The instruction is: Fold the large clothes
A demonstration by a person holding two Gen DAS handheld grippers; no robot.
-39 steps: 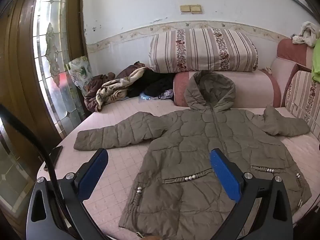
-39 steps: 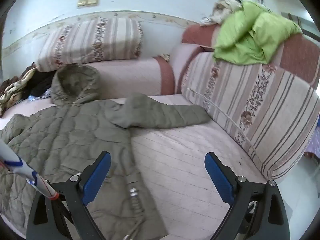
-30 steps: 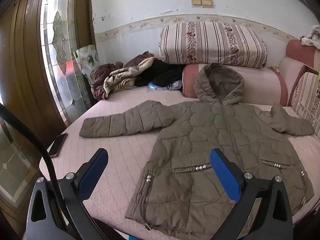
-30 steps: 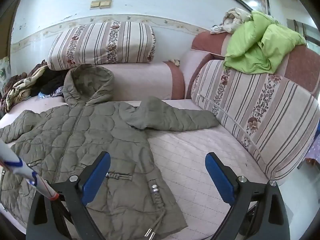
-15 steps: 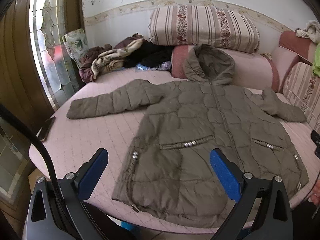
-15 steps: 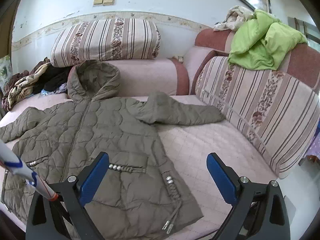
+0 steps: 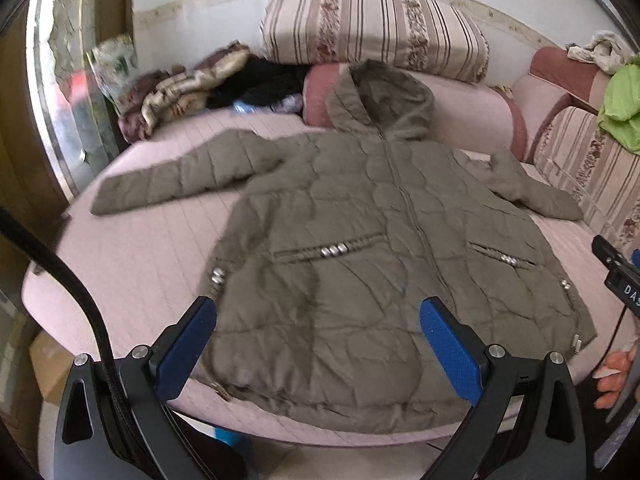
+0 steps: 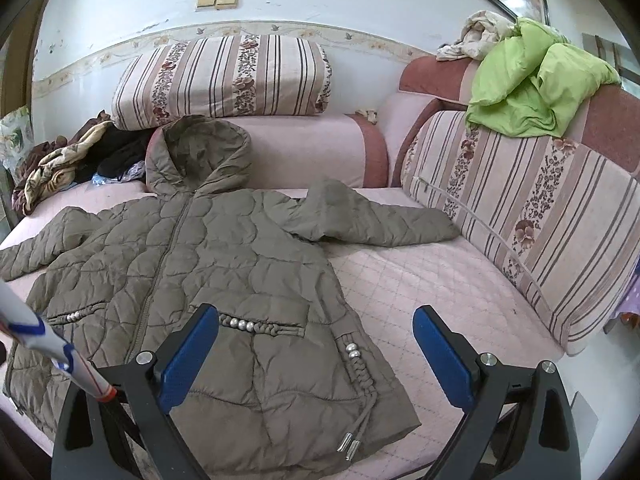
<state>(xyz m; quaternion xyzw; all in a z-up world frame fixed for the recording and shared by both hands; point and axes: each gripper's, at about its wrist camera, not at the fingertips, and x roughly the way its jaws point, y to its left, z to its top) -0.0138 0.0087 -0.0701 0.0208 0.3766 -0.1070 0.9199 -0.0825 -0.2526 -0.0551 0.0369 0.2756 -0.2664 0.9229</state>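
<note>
An olive quilted hooded coat lies flat, front up and zipped, on the pink sofa bed, both sleeves spread out to the sides and hood against the backrest. It also shows in the right wrist view. My left gripper is open and empty, held above the coat's bottom hem. My right gripper is open and empty, above the coat's lower right corner with its drawstring. The right gripper's body shows at the right edge of the left wrist view.
A striped pillow sits on the backrest. A heap of clothes lies at the back left corner. A green garment hangs over the striped right cushion. A glass door stands on the left.
Both grippers have drawn back and risen from the bed, so the coat's whole hem now shows. The coat has not moved. Both grippers stay open.
</note>
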